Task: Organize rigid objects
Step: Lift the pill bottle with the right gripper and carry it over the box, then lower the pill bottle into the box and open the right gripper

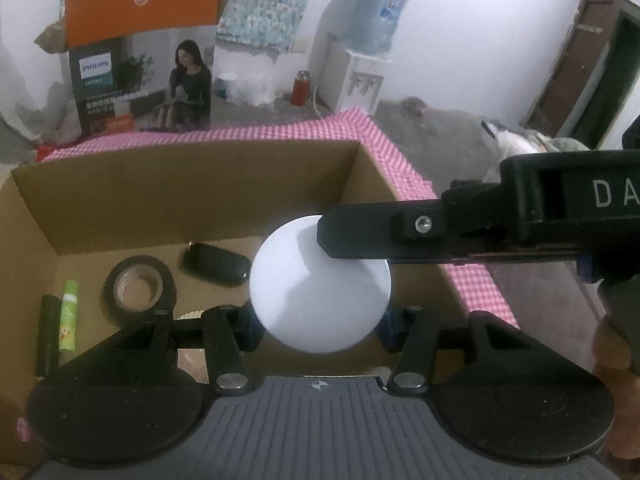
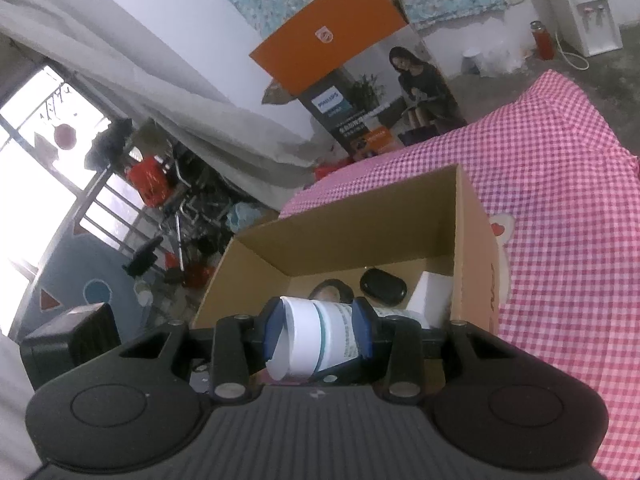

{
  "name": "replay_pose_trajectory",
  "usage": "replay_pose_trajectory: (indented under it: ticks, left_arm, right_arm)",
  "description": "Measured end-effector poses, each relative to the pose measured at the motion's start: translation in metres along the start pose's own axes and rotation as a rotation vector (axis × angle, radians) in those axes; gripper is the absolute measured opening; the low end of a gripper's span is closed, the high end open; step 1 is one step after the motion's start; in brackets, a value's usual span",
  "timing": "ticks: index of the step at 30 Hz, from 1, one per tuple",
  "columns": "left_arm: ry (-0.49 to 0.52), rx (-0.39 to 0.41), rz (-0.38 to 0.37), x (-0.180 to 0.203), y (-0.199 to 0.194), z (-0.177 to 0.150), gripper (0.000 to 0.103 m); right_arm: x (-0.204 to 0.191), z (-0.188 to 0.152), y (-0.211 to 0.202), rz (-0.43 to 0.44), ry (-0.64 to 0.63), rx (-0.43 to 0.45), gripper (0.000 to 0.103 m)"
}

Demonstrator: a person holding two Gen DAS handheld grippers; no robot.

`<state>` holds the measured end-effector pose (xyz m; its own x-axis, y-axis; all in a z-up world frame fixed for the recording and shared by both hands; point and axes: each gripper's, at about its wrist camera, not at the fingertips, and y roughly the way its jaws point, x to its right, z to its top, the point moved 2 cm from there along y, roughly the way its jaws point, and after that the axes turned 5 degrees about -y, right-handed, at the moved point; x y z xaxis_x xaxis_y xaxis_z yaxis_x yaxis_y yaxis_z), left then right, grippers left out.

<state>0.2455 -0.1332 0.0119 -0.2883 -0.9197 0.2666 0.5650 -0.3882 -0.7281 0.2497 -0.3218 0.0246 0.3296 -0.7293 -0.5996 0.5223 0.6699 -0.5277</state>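
Dim, soft-focus fisheye views; blown-out window [image 2: 48, 152] glare.

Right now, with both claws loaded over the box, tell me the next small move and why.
Probably lower the left claw slightly and release its white round piece into the cardboard box: it hangs above bare floor beside the tape roll and black case.

L gripper [image 1: 320, 320] tilted down, jaws part-spread, pads clamped on white round obj. R gripper [image 2: 318, 340] angled down, pads [image 2: 272, 336] clamped on white jar; R finger crossing L view.
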Motion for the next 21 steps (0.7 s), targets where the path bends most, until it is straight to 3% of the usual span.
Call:
replay_pose_trajectory:
  ticks: [9,16,18,21]
  left_arm:
    - [0.001,-0.047,0.027,-0.003,0.006,0.0,0.053]
    - [0.012,-0.046,0.033,-0.001,0.007,0.005,0.056]
    - [-0.002,-0.029,0.015,-0.003,0.003,0.005,0.06]
    - [0.002,0.029,-0.004,0.0,-0.008,0.006,0.075]
  right_arm:
    - [0.001,0.002,0.013,-0.038,-0.023,-0.042,0.047]
    - [0.007,0.005,0.013,-0.061,-0.011,-0.027,0.052]
    - [0.007,0.005,0.009,-0.06,-0.011,-0.012,0.052]
    - [0.004,0.006,0.0,-0.062,-0.021,0.016,0.055]
